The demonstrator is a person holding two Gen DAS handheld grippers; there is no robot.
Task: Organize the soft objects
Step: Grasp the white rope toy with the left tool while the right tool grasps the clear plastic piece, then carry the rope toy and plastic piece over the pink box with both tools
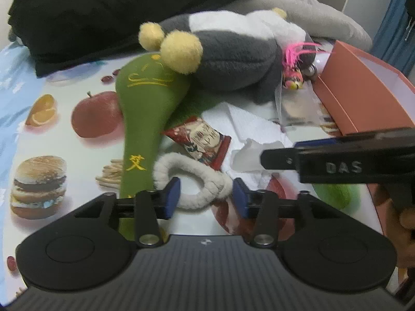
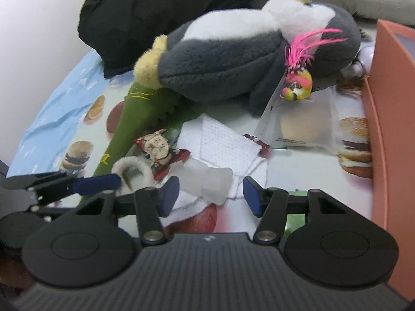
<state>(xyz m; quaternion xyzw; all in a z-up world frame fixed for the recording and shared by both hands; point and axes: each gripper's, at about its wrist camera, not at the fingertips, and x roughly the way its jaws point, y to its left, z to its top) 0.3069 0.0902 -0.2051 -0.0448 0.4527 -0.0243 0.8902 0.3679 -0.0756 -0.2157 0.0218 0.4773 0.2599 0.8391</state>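
Spread over a food-print tablecloth, a rope ring and translucent piece are straddled by unclosed left tongs and right tongs, apparently for pickup

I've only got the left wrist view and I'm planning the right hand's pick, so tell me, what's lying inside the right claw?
Observer: A frosted plastic piece lies on the white cloth, inside the open right claw. Neither pad presses on it.
Operator: Does the clear pouch touch the orange box?
Observer: No. A burger print on the tablecloth shows between the clear pouch and the orange box.
Operator: Any marking on that pouch?
Observer: A line of dark print runs along its lower edge, too blurred to read.
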